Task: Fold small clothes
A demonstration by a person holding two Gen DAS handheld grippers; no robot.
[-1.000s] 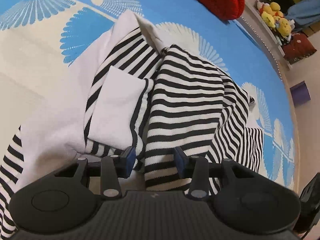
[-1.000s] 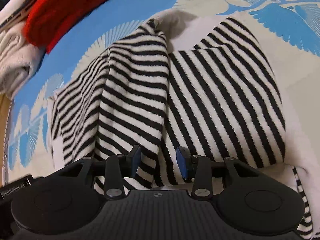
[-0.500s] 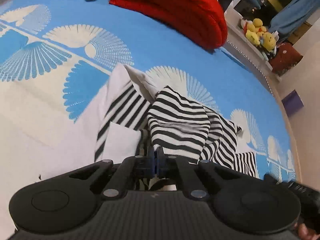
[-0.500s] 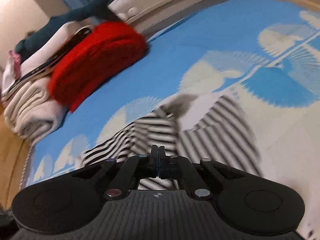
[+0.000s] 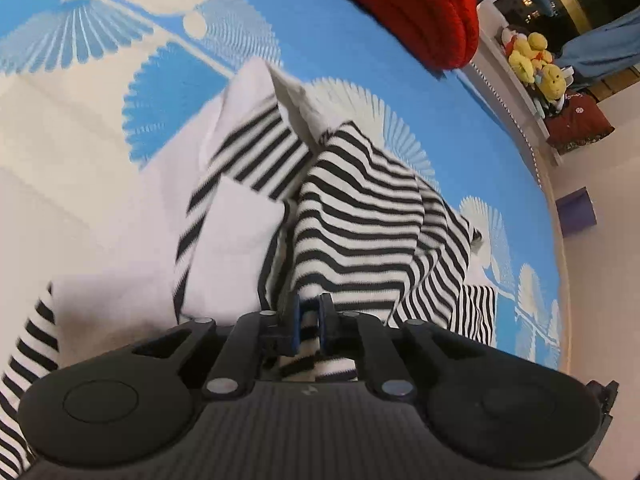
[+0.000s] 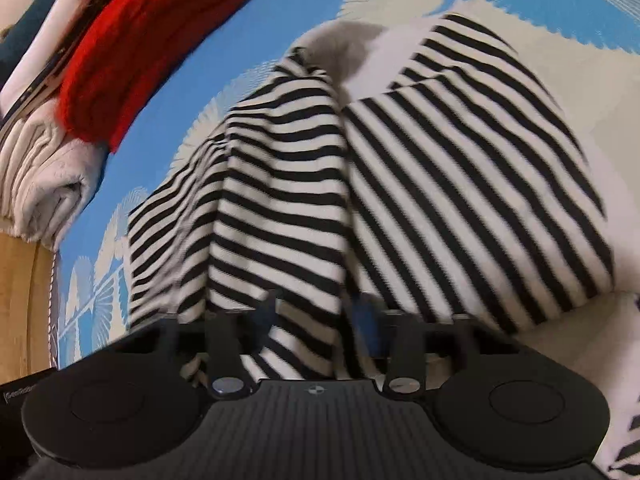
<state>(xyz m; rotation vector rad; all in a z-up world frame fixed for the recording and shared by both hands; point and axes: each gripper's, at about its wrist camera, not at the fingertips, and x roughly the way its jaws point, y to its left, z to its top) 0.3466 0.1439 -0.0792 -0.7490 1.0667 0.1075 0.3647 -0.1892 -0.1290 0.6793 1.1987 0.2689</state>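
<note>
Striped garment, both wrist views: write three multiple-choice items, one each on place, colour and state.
1. Where is the red knit relative to the striped garment?
A) beyond it, on the blue cover
B) beneath it
C) wrapped inside it
2. The garment's stripes are:
A) black and white
B) red and white
C) green and yellow
3. The garment lies:
A) neatly squared
B) rumpled in raised folds
C) rolled tight

Answers:
1 A, red shows past the garment's far edge.
2 A, dark bands run across white cloth.
3 B, ridges and overlapping layers show in both views.
</note>
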